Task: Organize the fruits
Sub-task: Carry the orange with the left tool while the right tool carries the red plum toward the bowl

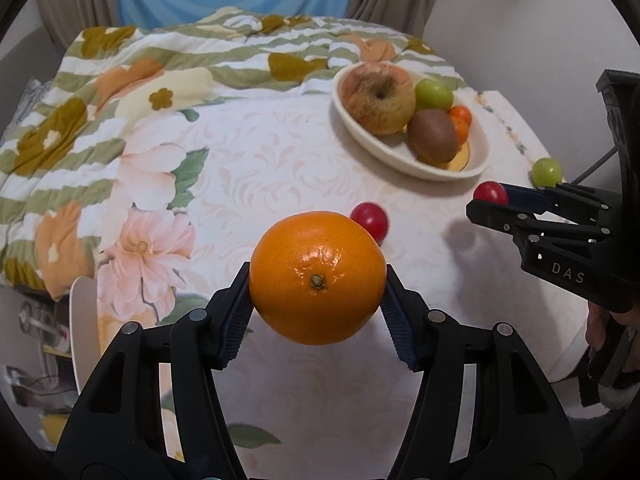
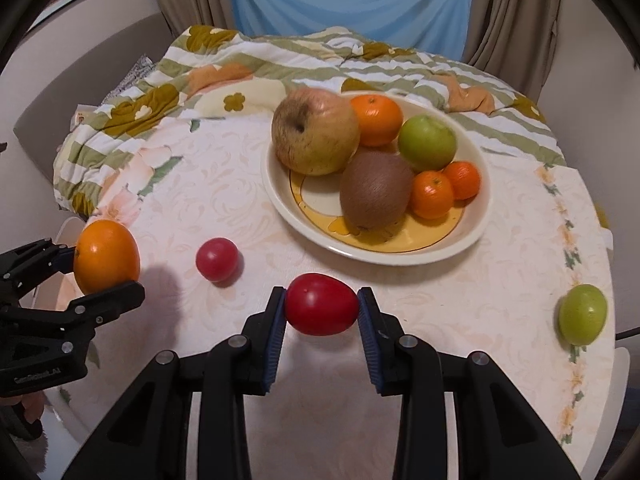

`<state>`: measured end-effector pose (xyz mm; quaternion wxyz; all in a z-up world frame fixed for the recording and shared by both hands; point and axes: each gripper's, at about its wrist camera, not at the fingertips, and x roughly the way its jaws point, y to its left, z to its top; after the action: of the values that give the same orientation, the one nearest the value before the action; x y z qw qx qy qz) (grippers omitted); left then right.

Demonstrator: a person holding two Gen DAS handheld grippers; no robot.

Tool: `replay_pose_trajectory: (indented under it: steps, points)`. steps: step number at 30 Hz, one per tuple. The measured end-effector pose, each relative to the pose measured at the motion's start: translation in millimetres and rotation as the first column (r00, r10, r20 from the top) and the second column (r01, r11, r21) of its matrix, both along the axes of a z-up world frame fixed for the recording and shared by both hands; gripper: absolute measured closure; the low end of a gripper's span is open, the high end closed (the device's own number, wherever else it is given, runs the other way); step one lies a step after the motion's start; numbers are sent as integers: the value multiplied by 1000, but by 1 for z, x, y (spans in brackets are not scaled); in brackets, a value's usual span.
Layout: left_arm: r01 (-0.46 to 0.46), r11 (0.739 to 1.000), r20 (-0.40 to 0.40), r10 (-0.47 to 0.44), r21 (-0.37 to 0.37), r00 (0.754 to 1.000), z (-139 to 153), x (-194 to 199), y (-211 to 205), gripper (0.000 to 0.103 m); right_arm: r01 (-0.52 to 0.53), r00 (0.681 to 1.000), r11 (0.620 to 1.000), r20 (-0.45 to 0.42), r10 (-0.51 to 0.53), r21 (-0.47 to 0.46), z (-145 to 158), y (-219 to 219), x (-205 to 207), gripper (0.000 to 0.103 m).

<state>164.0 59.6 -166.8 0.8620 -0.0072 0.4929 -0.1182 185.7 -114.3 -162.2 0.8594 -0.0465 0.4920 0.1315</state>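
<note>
Above the counter [image 2: 500, 320], both claws are carrying fruit clear of the cloth, presumably so each piece can travel to the bowl [image 2: 476, 236] without rolling; the left claw [image 1: 318, 292] is closing its pads on the sides of a large orange [image 1: 318, 278], stem end facing the camera, a wide grip suiting so round a fruit; the right claw [image 2: 322, 310] is pinching a red tomato [image 2: 322, 309] at its two ends, narrow and snug. Further back, the bowl is already holding an apple [image 2: 314, 132], a kiwi [image 2: 376, 190], a green fruit [image 2: 427, 143] and three small oranges [image 2: 432, 195], leaving room near its front; a second red tomato [image 2: 217, 260] and another green fruit [image 2: 583, 314] are lying loose on the counter, well apart, still waiting.
</note>
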Motion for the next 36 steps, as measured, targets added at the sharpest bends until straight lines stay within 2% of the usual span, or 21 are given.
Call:
replay_pose_trajectory:
  steps: [9, 16, 25, 36]
  points:
    - [-18, 999, 42, 19, -37, 999, 37, 1, -24, 36, 4, 998, 999, 55, -6, 38, 41, -29, -8, 70]
    - [-17, 999, 60, 19, -38, 998, 58, 17, -63, 36, -5, 998, 998, 70, 1, 63, 64, -58, 0, 70]
    - [-29, 997, 45, 32, -69, 998, 50, 65, -113, 36, -24, 996, 999, 83, 20, 46, 68, -106, 35, 70]
    - [-44, 999, 36, 45, -26, 998, 31, 121, -156, 36, -58, 997, 997, 54, 56, 47, 55, -140, 85, 70]
